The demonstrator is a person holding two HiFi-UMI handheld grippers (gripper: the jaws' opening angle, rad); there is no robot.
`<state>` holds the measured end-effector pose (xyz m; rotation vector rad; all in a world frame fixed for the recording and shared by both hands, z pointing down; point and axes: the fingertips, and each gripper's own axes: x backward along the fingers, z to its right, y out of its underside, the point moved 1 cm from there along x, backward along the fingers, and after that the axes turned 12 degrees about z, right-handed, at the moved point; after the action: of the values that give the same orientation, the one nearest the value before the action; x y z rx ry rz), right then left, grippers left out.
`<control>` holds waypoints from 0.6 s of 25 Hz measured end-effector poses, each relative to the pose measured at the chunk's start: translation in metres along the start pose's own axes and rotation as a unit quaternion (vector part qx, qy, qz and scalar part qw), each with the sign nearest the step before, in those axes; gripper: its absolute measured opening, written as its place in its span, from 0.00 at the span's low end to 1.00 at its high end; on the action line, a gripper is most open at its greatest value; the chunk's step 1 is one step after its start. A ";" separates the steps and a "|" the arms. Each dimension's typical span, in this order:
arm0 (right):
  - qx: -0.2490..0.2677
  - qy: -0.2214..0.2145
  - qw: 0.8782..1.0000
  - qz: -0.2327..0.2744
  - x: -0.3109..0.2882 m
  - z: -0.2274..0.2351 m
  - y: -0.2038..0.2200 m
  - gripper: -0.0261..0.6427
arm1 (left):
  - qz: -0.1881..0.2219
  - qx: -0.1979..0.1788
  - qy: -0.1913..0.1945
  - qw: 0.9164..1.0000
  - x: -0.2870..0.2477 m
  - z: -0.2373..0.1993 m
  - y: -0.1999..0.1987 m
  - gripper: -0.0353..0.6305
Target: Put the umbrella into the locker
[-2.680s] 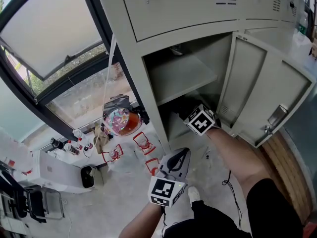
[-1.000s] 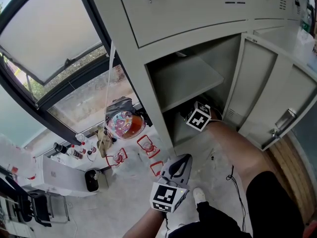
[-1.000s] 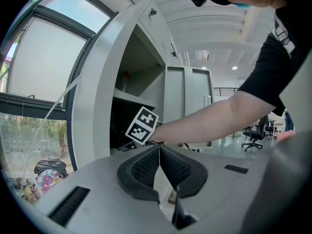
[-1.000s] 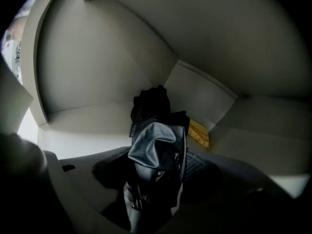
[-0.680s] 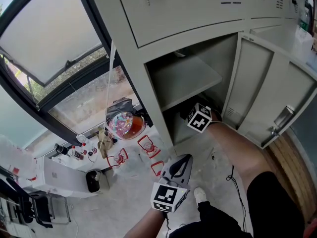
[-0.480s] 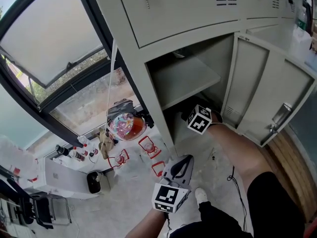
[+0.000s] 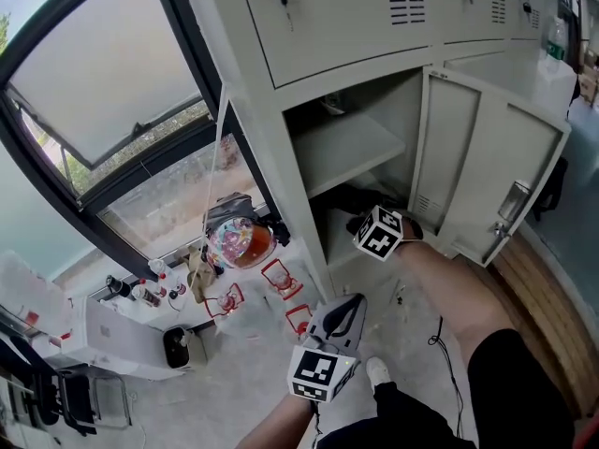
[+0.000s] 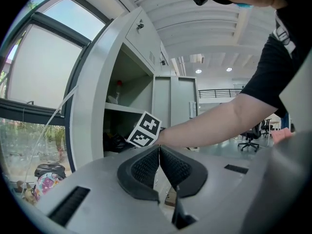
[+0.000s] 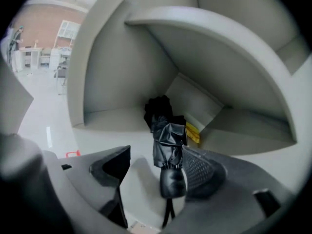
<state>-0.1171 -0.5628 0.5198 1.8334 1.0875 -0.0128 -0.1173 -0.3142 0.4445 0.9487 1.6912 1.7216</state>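
Right fingers (image 9: 200,172) newly spread, umbrella (image 9: 168,140) between, hidden in head view; left fingers (image 8: 145,168) together

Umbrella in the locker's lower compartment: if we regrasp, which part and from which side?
Take the folded canopy just behind the rounded handle, coming in from the open front. The umbrella lies lengthwise on the compartment floor, handle toward the opening, tip toward the back corner, a narrow bundle. The right gripper has just opened its jaws, which stand either side of it.
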 end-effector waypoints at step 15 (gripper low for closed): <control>0.006 0.009 1.000 0.021 0.083 -0.050 -0.036 0.41 | 0.014 -0.016 0.016 1.000 0.066 0.048 -0.022 0.08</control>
<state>-0.1126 -0.4659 0.4842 1.8699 1.0623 0.0218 -0.1214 -0.2308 0.4279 0.9387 1.6727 1.7869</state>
